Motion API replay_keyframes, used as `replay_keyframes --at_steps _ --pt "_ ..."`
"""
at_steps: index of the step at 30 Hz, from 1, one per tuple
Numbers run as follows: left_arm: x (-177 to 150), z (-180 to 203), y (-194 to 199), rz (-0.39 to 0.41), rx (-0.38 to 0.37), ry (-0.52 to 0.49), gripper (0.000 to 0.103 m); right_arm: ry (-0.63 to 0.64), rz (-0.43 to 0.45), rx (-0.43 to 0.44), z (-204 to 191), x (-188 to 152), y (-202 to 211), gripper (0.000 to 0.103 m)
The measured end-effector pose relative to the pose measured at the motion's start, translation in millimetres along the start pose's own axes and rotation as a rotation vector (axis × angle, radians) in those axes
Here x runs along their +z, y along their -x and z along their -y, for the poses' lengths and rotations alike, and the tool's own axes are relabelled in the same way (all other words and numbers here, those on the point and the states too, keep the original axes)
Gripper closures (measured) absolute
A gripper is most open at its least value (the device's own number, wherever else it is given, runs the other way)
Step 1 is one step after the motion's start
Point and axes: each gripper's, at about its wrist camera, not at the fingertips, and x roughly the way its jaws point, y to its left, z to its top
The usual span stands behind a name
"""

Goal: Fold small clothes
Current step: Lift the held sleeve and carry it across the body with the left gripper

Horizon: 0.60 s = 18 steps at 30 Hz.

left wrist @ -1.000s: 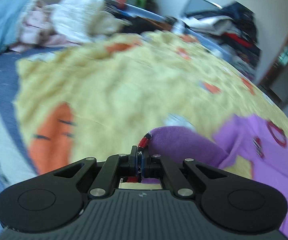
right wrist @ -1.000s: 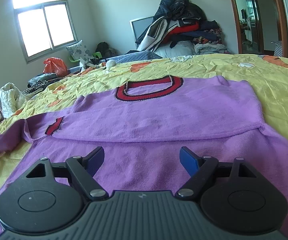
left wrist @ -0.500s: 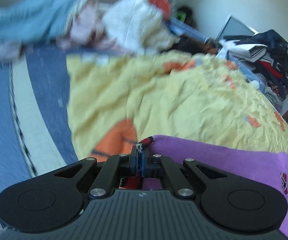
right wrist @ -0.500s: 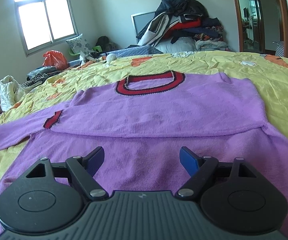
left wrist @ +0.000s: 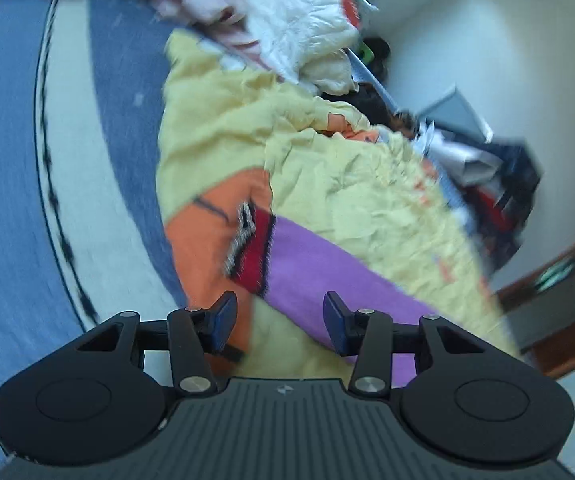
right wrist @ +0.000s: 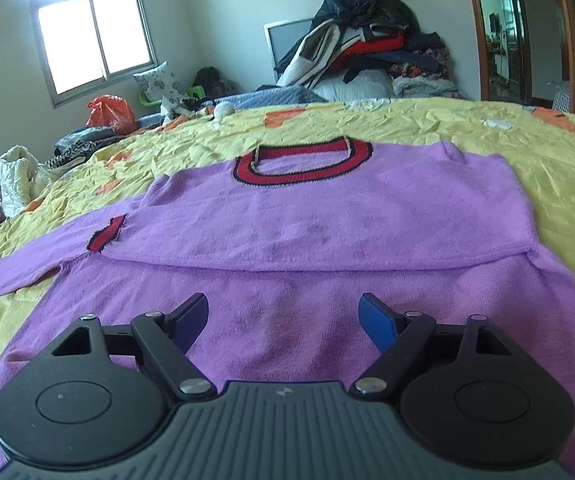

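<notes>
1. The left hand-held gripper (left wrist: pixel 279 316) stood partly open, its jaws having just been opening; the blue pads (left wrist: pixel 223 314) pressed on nothing, and the sleeve (left wrist: pixel 327 268) of the purple sweater lay on the bed just ahead of them and passed under the right-hand pad.
2. The right hand-held gripper (right wrist: pixel 283 316) was wide open and empty, poised above the lower part of the purple sweater (right wrist: pixel 327 220).
3. The sweater lay spread flat on the yellow bedspread (right wrist: pixel 507 128), with 1 sleeve folded across its body, the red cuff (right wrist: pixel 105 234) resting near the left shoulder.
4. The other sleeve stretched out to the left over the bedspread; in the left wrist view its red cuff (left wrist: pixel 253 248) lay on an orange patch (left wrist: pixel 203 248) of the print.
5. The red collar (right wrist: pixel 301 162) sat at the far end of the sweater.
6. Past the bedspread's edge, a blue and white sheet (left wrist: pixel 67 160) showed, blurred.
7. Farther off were a white garment heap (left wrist: pixel 303 28), a tall pile of clothes (right wrist: pixel 367 40), a window (right wrist: pixel 91 36) and a doorway (right wrist: pixel 519 32).
</notes>
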Motion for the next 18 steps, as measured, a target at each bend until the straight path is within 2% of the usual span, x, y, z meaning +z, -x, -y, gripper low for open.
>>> replay_keyframes --at_steps 1,4,9,11,12,13,14,16,18 --pt "-1.6 -4.0 -4.4 0.001 -0.032 0.045 0.057 0.001 0.002 0.000 -0.1 -0.2 0.5 0.020" --pt "-4.9 -11.3 -20.1 0.033 -0.055 0.141 0.057 0.002 -0.004 -0.001 0.4 0.4 -0.2 0.020" --pt "-6.2 -15.9 -42.7 0.047 -0.052 0.238 0.057 0.002 0.007 -0.004 0.3 0.2 0.1 0.020" --pt "-4.6 -18.7 -45.6 0.066 -0.054 0.283 0.060 0.002 0.011 -0.007 0.2 0.0 0.6 0.020" --pt "-3.2 -20.4 -47.0 0.073 -0.048 0.305 0.068 0.003 0.011 -0.005 0.2 -0.1 0.7 0.020" --pt "-1.5 -22.7 -48.9 0.072 -0.030 0.329 0.094 0.004 0.012 -0.002 0.4 -0.1 1.2 0.020" --pt "0.2 -26.2 -51.4 0.063 -0.017 0.356 0.100 0.006 0.013 0.001 0.4 -0.1 1.5 0.020" --pt "1.7 -29.6 -50.9 0.081 -0.017 0.382 0.101 0.010 0.018 0.005 -0.1 -0.7 2.6 0.020" --pt "5.6 -18.3 -47.1 0.095 0.028 0.315 0.101 0.014 0.023 0.003 -0.5 -1.0 3.5 0.020"
